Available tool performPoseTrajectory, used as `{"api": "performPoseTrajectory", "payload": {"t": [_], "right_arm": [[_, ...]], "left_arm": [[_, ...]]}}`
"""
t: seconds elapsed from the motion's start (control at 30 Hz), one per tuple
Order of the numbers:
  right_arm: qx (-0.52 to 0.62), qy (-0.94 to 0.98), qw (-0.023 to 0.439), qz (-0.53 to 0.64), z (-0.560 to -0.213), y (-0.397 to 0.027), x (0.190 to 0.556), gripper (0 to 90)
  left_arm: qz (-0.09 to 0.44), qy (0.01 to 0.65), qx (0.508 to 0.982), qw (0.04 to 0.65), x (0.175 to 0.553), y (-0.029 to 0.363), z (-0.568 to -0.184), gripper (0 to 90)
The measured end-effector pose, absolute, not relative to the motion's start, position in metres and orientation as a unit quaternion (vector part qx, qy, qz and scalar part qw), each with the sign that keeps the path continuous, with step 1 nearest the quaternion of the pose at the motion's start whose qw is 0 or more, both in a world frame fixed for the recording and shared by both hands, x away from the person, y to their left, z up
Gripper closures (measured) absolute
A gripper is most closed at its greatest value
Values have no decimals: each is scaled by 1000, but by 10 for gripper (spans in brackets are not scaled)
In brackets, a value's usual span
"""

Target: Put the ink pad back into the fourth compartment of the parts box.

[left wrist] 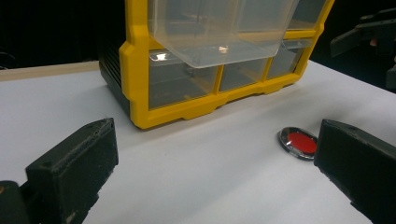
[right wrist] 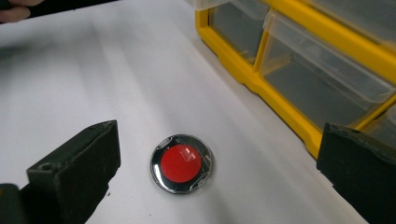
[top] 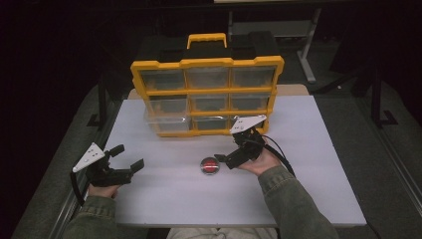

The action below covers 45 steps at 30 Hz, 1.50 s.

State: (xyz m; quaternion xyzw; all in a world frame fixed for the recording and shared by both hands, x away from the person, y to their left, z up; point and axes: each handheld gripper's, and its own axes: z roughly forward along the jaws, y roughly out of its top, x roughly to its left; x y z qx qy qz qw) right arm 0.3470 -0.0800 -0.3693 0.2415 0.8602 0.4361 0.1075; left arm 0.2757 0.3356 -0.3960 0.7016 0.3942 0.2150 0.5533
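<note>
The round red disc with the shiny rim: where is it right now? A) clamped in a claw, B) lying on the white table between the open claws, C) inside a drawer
B: the red disc lies flat on the white table, the right claw open around it, untouched.

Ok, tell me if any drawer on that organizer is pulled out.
Yes, one. The clear drawer in the middle row on the left juts out of the yellow organizer; the others sit flush.
</note>
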Motion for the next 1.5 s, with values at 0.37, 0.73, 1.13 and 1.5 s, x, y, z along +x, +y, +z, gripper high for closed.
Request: {"api": "performPoseTrajectory", "payload": {"t": [0.37,0.73,1.13,1.5], "right_arm": [[232,882,91,401,-386,-60,356,0],[220,895,81,380,-404,-42,361,0],[210,913,72,342,-423,-25,363,0],[201,921,62,329,-434,-20,367,0]], "left_arm": [[216,392,702,554,276,335,-396,0],[216,392,702,554,276,335,-395,0],[211,389,708,551,278,333,-397,0],[205,390,709,551,279,333,-397,0]]}}
